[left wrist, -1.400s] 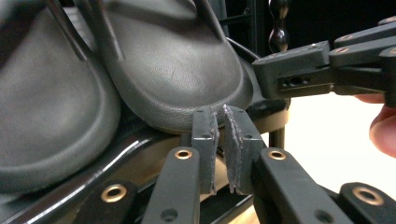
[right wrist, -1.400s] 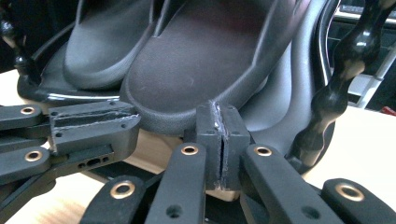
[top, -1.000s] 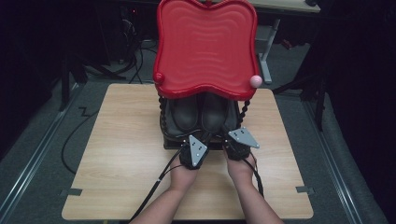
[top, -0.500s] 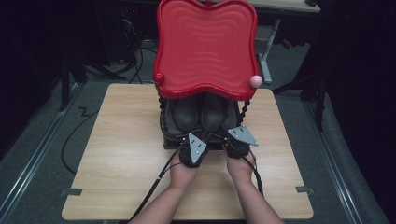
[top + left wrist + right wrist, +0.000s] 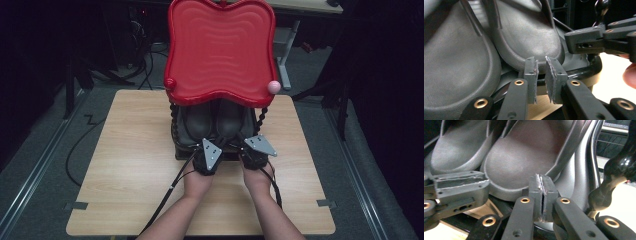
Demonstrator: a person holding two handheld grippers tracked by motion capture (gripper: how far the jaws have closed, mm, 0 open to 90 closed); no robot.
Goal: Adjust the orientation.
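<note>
Pair of dark grey leather shoes [image 5: 214,120] on the black lower rack shelf [image 5: 584,71] under a red wavy tray [image 5: 220,50]; left gripper [image 5: 541,68] slightly parted and empty, right gripper [image 5: 541,182] clenched on nothing, so a grab risks skidding off the smooth toe.

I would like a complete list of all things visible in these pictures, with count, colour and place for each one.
dark grey leather shoes: two, side by side on the lower level of the rack, toes toward the person.
red wavy plastic tray: one, top shelf of the rack, above the shoes.
black twisted rack posts: two seen, under the tray's front corners.
pink ball knob: one, tray's front right corner.
light wooden table: one, carries the rack.
grey floor: around the table, with black cables.
left claw: black, narrow gap between its pads, nothing between them, at a shoe toe.
right claw: black, shut, empty, at the other toe.
hands: two, behind the claws.
</note>
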